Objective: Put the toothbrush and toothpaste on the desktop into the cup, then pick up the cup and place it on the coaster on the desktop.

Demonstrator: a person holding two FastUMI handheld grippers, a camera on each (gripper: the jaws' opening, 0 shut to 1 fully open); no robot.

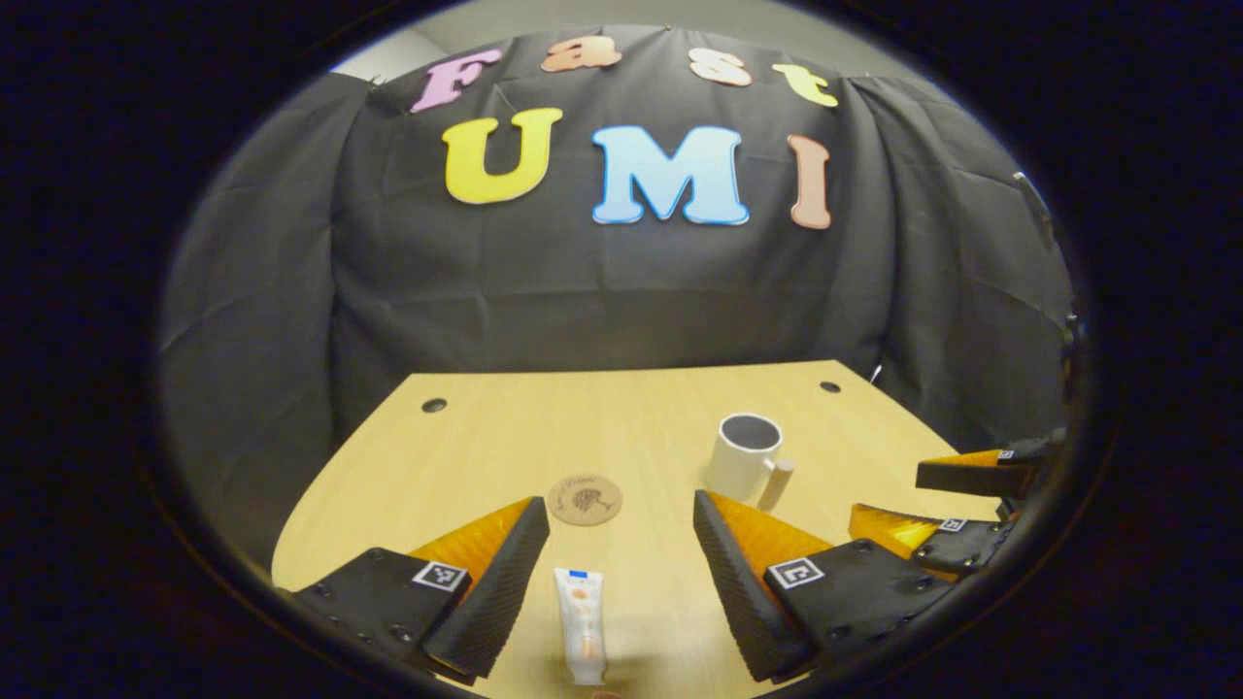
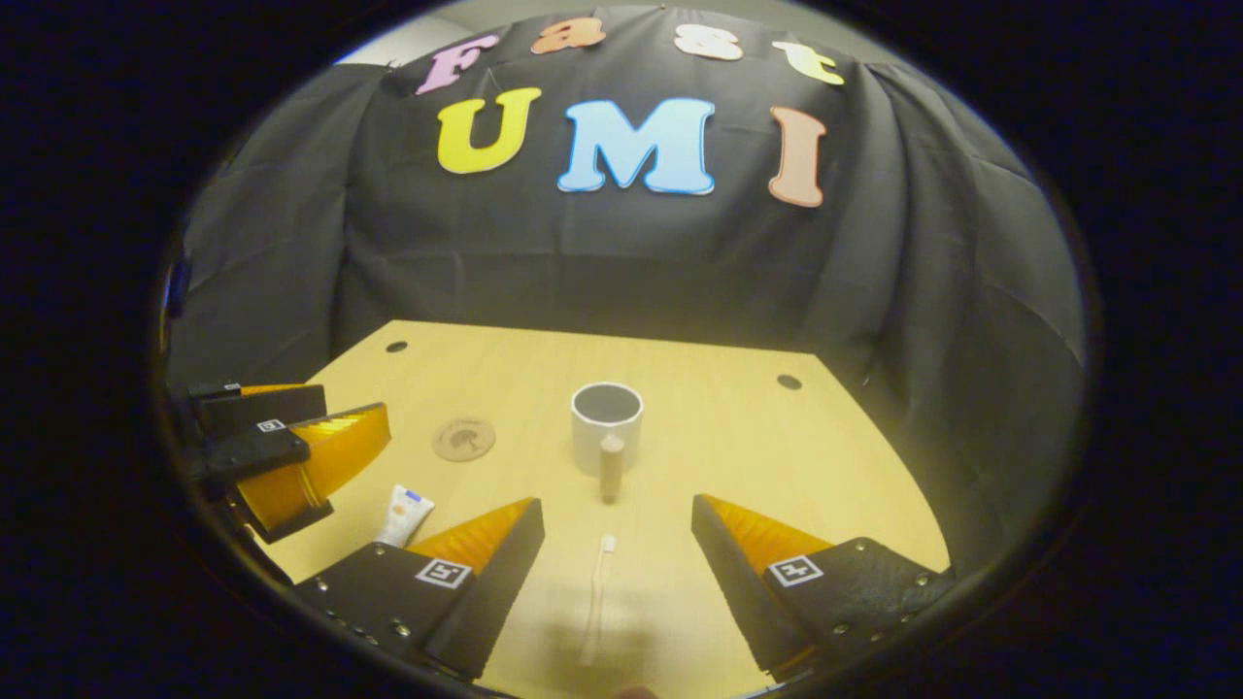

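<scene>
Wooden desktop. Left gripper wide, toothpaste tube lying between fingers, untouched. Right gripper wide, toothbrush between fingers, untouched. White mug upright, center-far. Cork coaster left of mug.

the right gripper hangs wide open over the toothbrush, the cup beyond, the coaster and toothpaste leftward near the left gripper.

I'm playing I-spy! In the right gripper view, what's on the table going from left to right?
Left gripper → toothpaste → coaster → toothbrush, lying in front of the cup.
</scene>
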